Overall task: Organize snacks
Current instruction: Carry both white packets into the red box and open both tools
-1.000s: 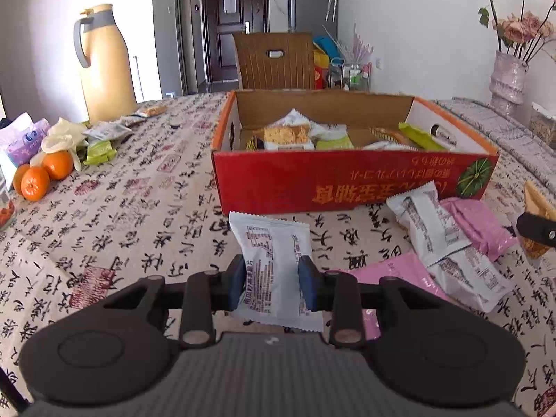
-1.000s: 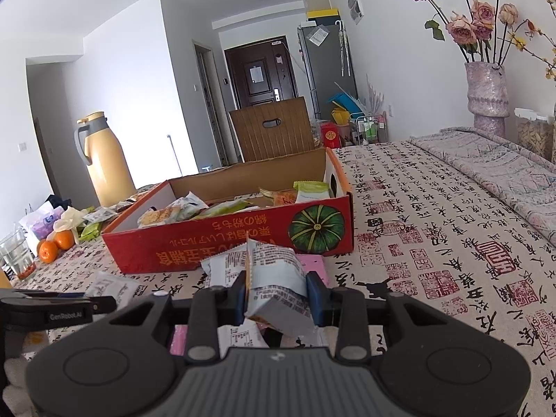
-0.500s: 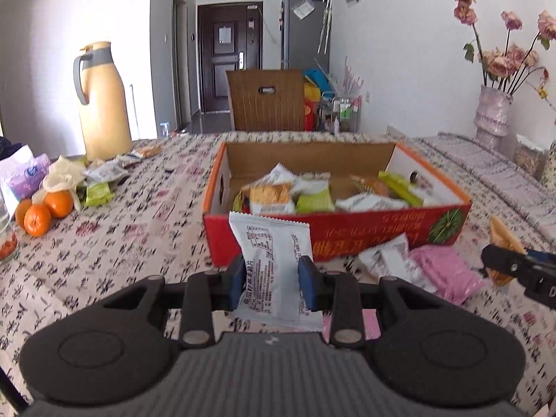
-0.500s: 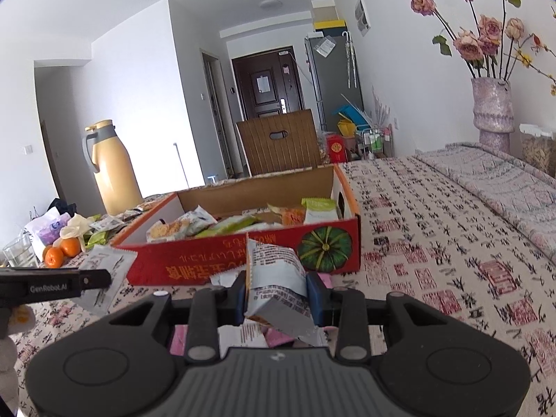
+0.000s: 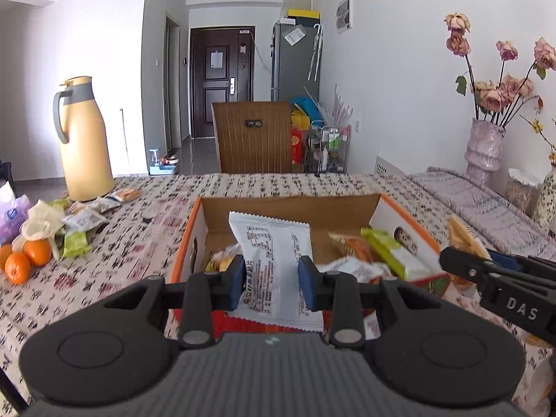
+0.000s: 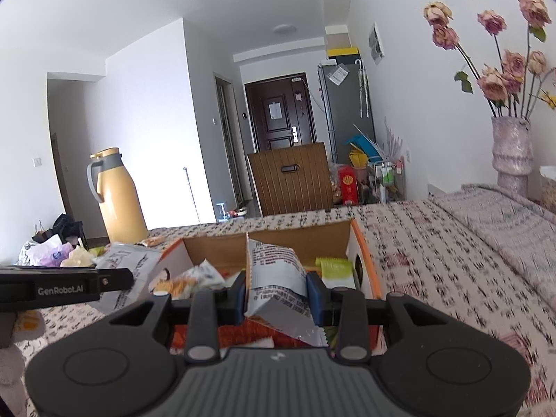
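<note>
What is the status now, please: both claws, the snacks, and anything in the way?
Left claw shut on white snack packet. Right claw shut on crumpled packet. Both near the snack box, open. Nothing blocking.

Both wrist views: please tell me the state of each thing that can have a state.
Left tool: shut on a white printed snack packet, held upright.
Right tool: shut on a creased silver-white snack packet.
Red-and-orange cardboard box: open on top, partly filled with snacks.
Tan thermos jug: upright, lid on.
Dark brown door: closed.
</note>
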The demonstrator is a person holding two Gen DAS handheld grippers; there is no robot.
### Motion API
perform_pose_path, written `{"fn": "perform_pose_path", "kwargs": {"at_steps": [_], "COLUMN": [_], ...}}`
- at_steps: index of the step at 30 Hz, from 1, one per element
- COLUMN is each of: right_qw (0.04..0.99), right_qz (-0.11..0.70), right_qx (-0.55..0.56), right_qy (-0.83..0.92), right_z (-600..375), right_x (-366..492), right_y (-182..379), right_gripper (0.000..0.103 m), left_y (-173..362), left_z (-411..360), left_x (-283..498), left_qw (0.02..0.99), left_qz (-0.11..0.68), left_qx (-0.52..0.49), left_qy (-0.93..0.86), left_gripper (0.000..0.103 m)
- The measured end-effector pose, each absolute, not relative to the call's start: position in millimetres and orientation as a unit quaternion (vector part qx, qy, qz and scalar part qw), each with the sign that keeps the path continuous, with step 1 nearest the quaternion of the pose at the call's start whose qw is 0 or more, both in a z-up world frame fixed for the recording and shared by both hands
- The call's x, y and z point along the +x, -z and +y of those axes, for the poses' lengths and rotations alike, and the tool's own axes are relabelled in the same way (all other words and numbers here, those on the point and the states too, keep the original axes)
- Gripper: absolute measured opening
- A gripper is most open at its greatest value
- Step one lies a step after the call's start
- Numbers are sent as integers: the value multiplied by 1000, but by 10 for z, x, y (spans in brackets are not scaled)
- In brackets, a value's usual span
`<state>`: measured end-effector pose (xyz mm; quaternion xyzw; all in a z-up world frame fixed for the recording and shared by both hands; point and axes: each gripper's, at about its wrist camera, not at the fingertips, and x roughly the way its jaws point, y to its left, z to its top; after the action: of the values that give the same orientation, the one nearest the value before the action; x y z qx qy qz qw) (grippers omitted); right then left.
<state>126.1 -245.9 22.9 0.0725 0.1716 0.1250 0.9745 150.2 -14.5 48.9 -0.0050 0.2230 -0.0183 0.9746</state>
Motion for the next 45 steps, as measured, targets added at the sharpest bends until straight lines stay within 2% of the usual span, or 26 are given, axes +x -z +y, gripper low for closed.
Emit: {"fn": "perform_pose_path", "kwargs": {"at_steps": [18, 30, 31, 32, 33, 35, 37, 39, 40, 41, 45], "right_qw": [975, 966, 966, 966, 967, 967, 969, 970, 971, 971, 972], "right_qz": [175, 220, 221, 222, 221, 217, 211, 205, 203, 201, 193], "right_qx": [63, 51, 53, 55, 57, 64, 67, 75, 79, 82, 88], "right_qy": [-125, -124, -122, -119, -117, -114, -106, -102, -101, -99, -96], "right_z": [-2265, -2231, -2237, -2249, -2261, -2297, -2328, -2367, -2387, -2401, -2421], "right_x": [2247, 2398, 2399, 2398, 2392, 2384, 2365, 2352, 2351, 2347, 2325], "right_y": [-211, 65, 74, 81, 81, 74, 57, 42, 36, 32, 14], "right_gripper": [33, 34, 37, 37, 37, 54, 78, 92, 98, 101, 103], "left_y": [-403, -153, -160, -169, -178, -191, -198, -200, -202, -205, -205], "left_z": [-197, -98, -90, -82, -71, -67, -57, -46, -39, -30, 9], "left_x": [2340, 2477, 2461, 2452, 2437, 2406, 2403, 2400, 2399, 2394, 2405], "left_qw": [974, 967, 968, 969, 970, 972, 972, 973, 973, 973, 972], "left_qz": [224, 252, 249, 245, 240, 230, 229, 226, 224, 222, 223], "left_qx": [-21, -32, -34, -35, -38, -38, -41, -43, -43, -46, -52], "left_qy": [2, 4, 2, -1, -5, -18, -21, -32, -39, -45, -53], "left_gripper": [34, 34, 35, 42, 56, 67, 74, 91, 96, 103, 103]}}
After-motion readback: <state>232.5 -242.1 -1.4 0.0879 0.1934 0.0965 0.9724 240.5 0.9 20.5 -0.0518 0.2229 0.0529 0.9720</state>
